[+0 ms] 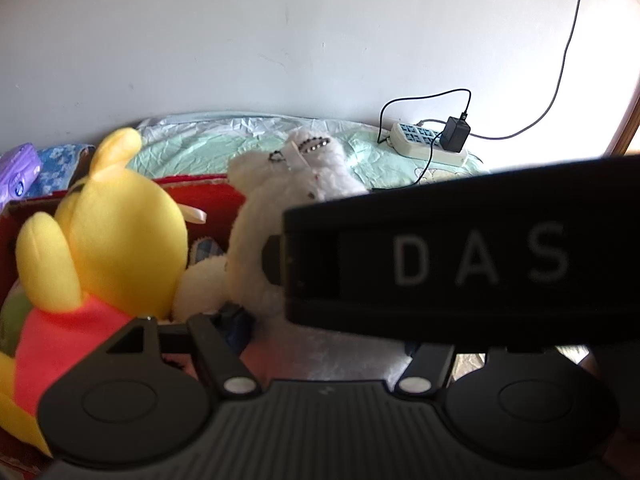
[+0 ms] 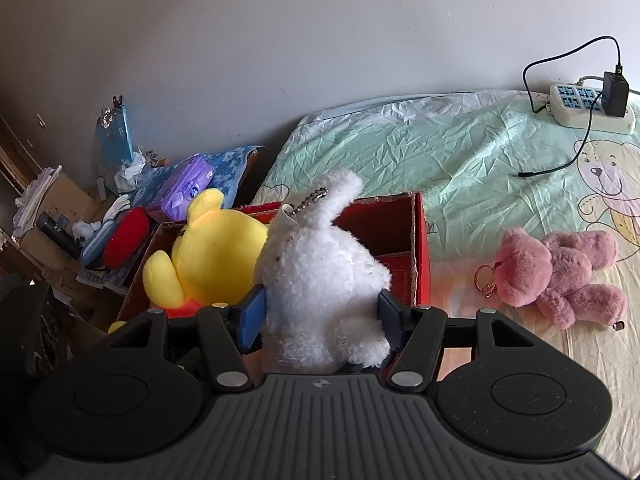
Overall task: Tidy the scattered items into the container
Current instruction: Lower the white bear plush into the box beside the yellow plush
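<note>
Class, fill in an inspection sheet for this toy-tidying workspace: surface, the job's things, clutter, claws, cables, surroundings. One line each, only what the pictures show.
Surface: bed sheet, pale green, wrinkled, bear print at right.
Job's things: red box on the sheet; yellow plush in it; white plush held in front of the box; pink bear lying on the sheet right of the box.
Clutter: purple pack, red case, cardboard and papers on the left beside the bed.
Claws: right claw shut on white plush; left claw's fingers hidden behind the right claw's body.
Cables: power strip with black adapter; its lead ends loose on the sheet.
Surroundings: plain white wall.
</note>
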Available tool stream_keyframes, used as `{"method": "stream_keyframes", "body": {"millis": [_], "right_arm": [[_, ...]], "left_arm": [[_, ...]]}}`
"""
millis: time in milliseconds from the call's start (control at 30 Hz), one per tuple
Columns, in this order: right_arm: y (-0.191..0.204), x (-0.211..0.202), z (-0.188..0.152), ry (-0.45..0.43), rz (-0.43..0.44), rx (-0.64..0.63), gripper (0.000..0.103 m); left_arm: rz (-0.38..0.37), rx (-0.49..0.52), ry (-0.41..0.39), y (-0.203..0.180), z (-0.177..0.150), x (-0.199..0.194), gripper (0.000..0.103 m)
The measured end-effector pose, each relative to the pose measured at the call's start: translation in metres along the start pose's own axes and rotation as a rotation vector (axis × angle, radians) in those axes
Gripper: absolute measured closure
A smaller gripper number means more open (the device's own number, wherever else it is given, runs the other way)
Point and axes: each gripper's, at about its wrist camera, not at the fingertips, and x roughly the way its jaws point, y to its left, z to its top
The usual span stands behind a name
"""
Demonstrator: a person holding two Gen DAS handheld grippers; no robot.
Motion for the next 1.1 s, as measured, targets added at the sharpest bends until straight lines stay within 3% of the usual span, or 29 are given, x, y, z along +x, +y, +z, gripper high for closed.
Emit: {"method": "stream_keyframes", "body": {"millis": [200,333,767,967,1100], "right_arm": [[-0.011,0.006,0.001,0.011,0.04,0.094,0.039],[-0.011,0.001,0.002,0.001,0.05,0.098,0.035],[-0.017,-0.011,0.004,-0.055,0.043,0.134,0.035],[-0.015,-0.011,0.004,-0.053,0.04,0.144,0.05],[-0.01,-0.006,0.003,-0.042,0.034,0.126,0.051]], "left_arm": [[0.03,0.011,0.015,-0.001,0.004,0.012,0.033],[0.033,0.024,0.017,-0.005,0.007,0.015,0.029],[0.068,0.045,-0.005,-0.011,0.013,0.013,0.023],[0.083,0.028,-0.011,-0.011,0.014,0.011,0.023],[0.105,0.016,-0.012,-0.012,0.014,0.01,0.024]]}}
